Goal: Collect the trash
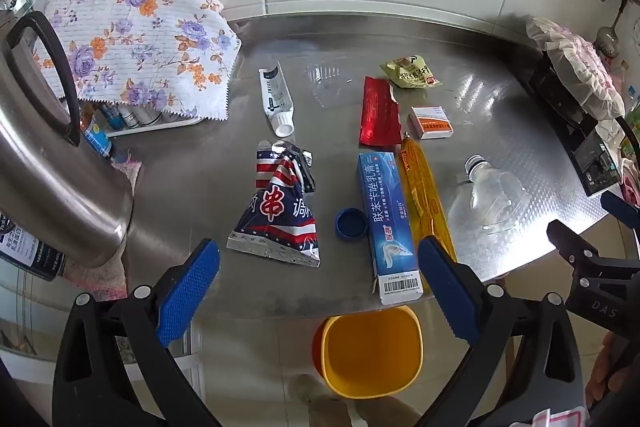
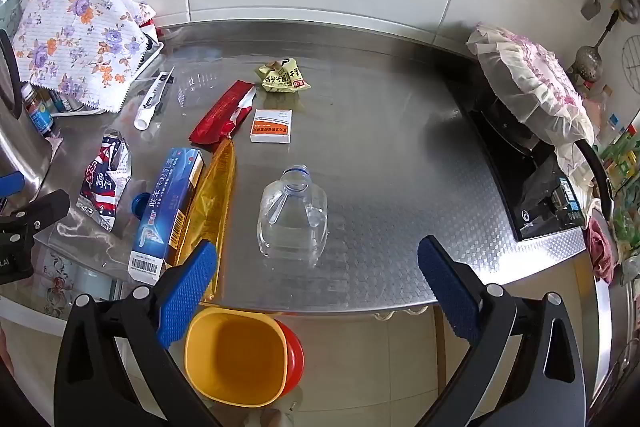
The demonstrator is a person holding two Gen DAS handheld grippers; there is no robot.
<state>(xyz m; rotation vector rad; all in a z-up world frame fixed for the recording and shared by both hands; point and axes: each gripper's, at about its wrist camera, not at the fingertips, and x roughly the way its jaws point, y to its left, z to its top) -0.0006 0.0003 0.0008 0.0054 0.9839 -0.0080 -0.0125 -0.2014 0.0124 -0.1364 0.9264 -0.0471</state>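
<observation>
From the left wrist view, the left hand-held gripper (image 1: 318,293) hangs with its blue pads spread wide and nothing between them, above the near edge of the steel worktop (image 1: 460,39). Trash lies scattered on it: a striped seasoning bag (image 1: 280,215) near left, a blue bottle cap (image 1: 351,223) just right of it, then a long blue carton (image 1: 388,223) with a yellow wrapper (image 1: 426,195) alongside. Farther off lie a white tube (image 1: 276,99), a red wrapper (image 1: 379,113), a small orange-and-white box (image 1: 432,122), a yellow snack packet (image 1: 410,71) and a clear plastic tray (image 1: 328,83). A crushed clear bottle (image 1: 486,193) lies to the right, uncapped. Below the worktop's near edge stands a yellow bin (image 1: 372,351), open-topped, with nothing visible inside. At far left a floral cloth (image 1: 136,23) drapes over a white tray of small bottles (image 1: 132,115); a steel kettle (image 1: 48,167) stands near left. The other gripper's black frame shows at the right edge.

From the right wrist view, the right hand-held gripper (image 2: 318,291) is likewise wide open and empty, above the worktop's (image 2: 400,147) near edge. The clear bottle (image 2: 292,213) lies just beyond it. The yellow bin (image 2: 236,355) sits below, nested against a red container (image 2: 295,351), its interior bare. The carton (image 2: 168,207), yellow wrapper (image 2: 212,199) and seasoning bag (image 2: 104,179) lie left. A cloth-covered stove (image 2: 532,107) occupies the right.
</observation>
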